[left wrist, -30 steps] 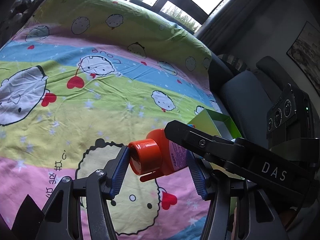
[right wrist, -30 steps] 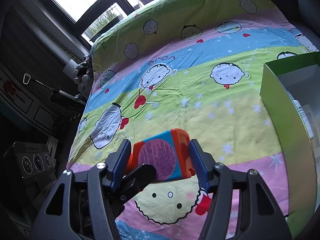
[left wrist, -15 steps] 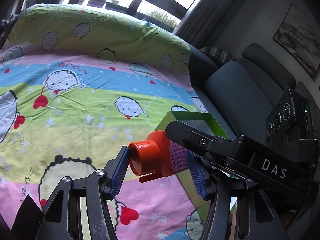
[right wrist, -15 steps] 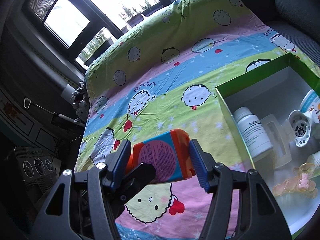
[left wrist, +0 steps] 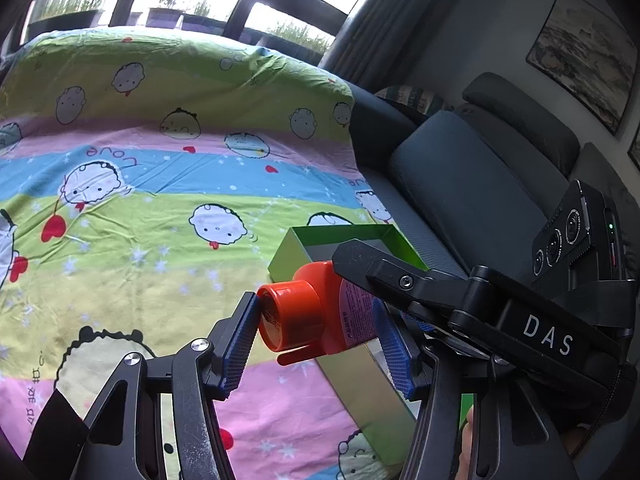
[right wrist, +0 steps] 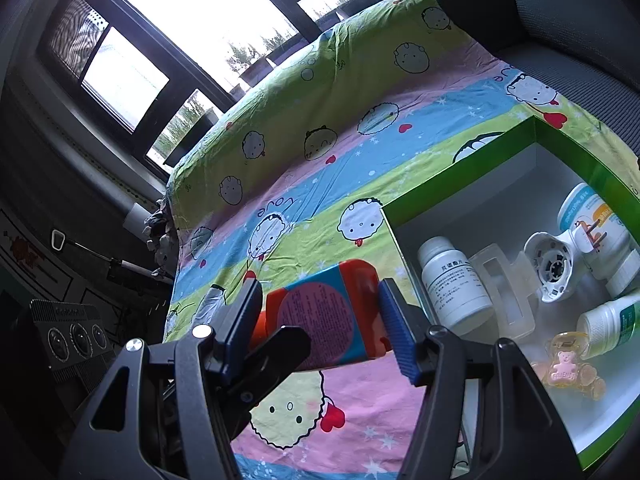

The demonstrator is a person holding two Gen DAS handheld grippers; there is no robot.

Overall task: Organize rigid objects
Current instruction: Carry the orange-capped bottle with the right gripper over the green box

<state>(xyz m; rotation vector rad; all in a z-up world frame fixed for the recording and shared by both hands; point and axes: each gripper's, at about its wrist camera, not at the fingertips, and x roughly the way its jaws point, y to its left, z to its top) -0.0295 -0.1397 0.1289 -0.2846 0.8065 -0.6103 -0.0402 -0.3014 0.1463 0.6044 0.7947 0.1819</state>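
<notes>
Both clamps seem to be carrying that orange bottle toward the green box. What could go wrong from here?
1. The orange bottle hangs between two grippers, left gripper at the cap end and right gripper across the body; if the hands drift apart, it could slip or twist.
2. The green box already holds a white pill bottle, other containers and a bear trinket, so a careless drop may knock them.
</notes>
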